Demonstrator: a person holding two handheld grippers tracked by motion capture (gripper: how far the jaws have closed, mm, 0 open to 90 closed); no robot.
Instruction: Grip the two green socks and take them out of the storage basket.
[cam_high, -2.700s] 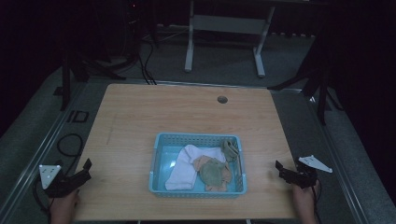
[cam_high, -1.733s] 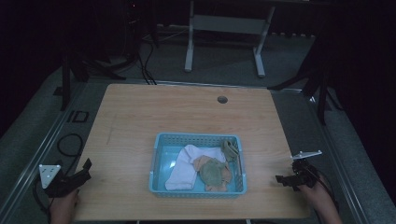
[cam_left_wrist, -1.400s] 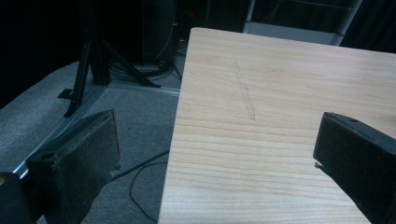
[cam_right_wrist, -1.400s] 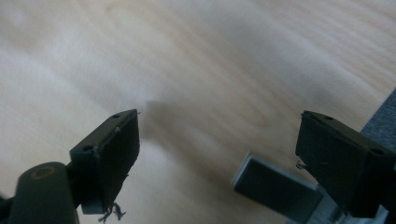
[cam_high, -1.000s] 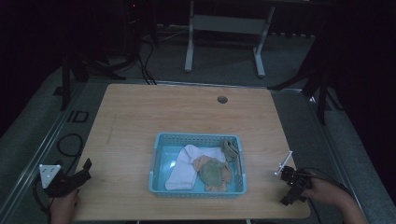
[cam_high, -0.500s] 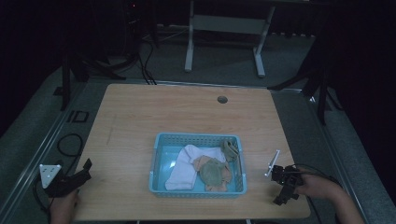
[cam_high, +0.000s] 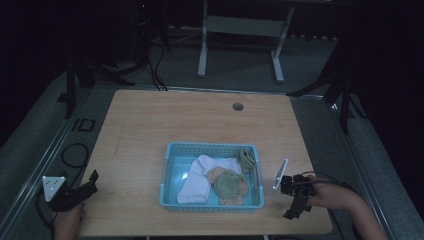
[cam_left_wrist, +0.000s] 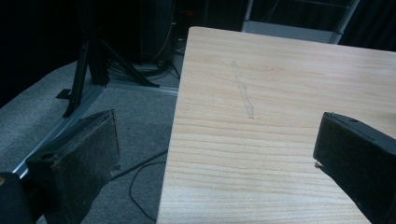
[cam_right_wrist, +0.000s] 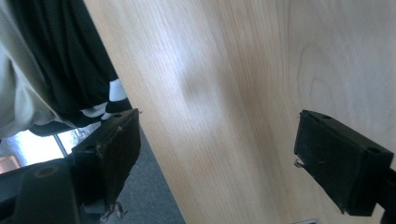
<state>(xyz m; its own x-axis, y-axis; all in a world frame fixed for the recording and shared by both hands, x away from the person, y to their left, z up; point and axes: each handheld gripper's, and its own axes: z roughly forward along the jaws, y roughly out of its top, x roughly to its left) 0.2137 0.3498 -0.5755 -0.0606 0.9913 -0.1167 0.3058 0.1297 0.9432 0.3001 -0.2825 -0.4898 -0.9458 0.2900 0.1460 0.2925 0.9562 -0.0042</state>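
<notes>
At a wooden bench (cam_high: 150, 130) in a dim room, the person's right gripper (cam_high: 296, 199) has swung in from the right edge, where it sat a few seconds ago with its grey plate lying flat, and now hangs over the near right corner, turned so its tips point down toward the front edge and its plate stands on edge just beside the blue basket (cam_high: 172, 172). The right gripper view shows its black fingers (cam_right_wrist: 343, 163) released and spread wide over bare wood, with dark clothing at the bench's edge behind them. The basket, unmoved through the sequence, sits a little right of centre near the front of the bench; in it lie a white cloth (cam_high: 200, 175), an orange cloth (cam_high: 235, 197) with a green cloth (cam_high: 227, 184) bunched on top of it, and another green piece (cam_high: 246, 159) against the back right wall. The left gripper (cam_high: 82, 189) has not shifted: it stays at the near left corner, well apart from the basket, and its own view shows its fingers (cam_left_wrist: 79, 158) likewise spread open, one over the grey floor beside the bench and one over the wood. A small round hole (cam_high: 238, 106) marks the far side of the bench.
</notes>
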